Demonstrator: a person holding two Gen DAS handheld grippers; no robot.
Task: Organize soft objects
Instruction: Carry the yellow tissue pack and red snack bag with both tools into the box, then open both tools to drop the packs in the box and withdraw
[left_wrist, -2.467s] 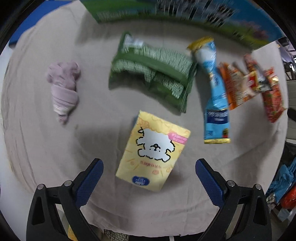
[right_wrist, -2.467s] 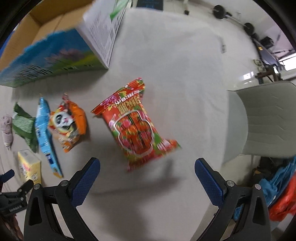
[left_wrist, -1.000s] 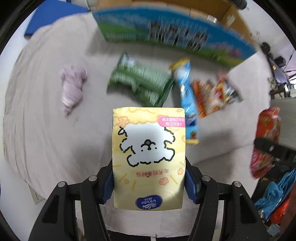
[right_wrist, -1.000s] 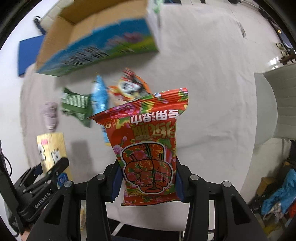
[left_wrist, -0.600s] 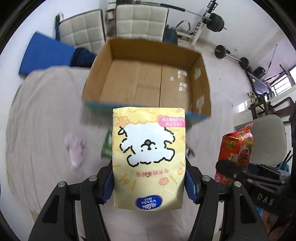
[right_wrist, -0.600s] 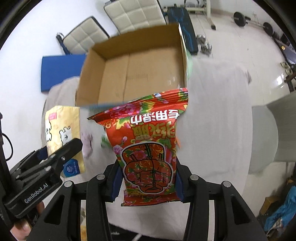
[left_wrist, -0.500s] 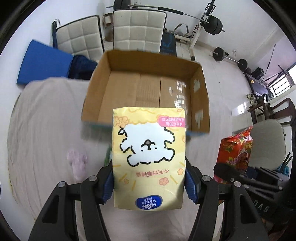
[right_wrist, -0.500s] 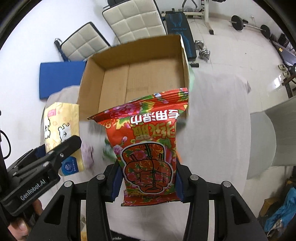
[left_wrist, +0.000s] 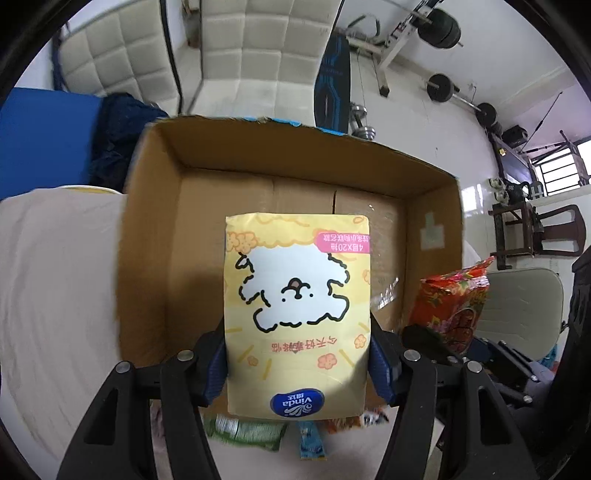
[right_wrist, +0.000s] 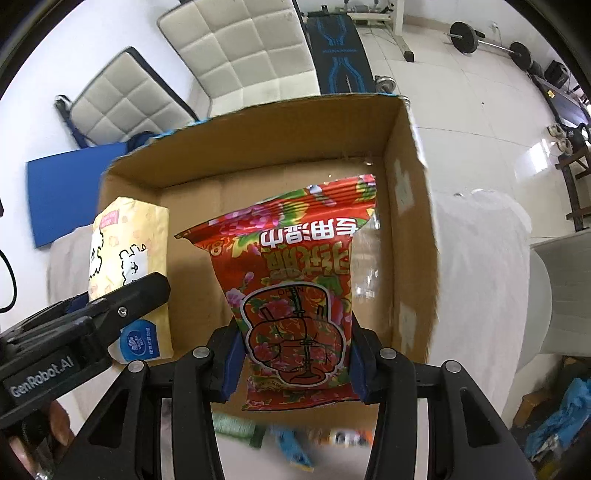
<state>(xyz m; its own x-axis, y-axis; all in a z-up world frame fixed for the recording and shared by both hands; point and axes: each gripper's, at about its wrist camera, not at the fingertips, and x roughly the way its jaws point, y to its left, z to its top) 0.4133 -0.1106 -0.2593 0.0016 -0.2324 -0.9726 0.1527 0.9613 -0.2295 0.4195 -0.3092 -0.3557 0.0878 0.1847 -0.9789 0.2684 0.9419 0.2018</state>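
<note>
My left gripper (left_wrist: 297, 363) is shut on a yellow tissue pack (left_wrist: 297, 310) with a white dog drawing and holds it over the open cardboard box (left_wrist: 155, 236). My right gripper (right_wrist: 297, 363) is shut on a red flowered wet-wipe pack (right_wrist: 295, 291) and holds it over the same box (right_wrist: 410, 229). The tissue pack (right_wrist: 129, 266) and left gripper (right_wrist: 122, 306) also show in the right wrist view at the left. The red pack (left_wrist: 450, 299) shows at the right of the left wrist view. The box's inside looks bare.
The box stands on a table with a beige cloth (left_wrist: 55, 280). A green packet (left_wrist: 240, 432), a blue packet (left_wrist: 310, 441) and orange snack packets lie on the cloth below the box. White padded chairs (left_wrist: 258, 59), a blue mat (left_wrist: 40, 136) and gym weights are behind.
Both grippers, which had closed on their packs on the cloth and lifted them, have moved forward over the box. The box now looks nearer and larger in both views.
</note>
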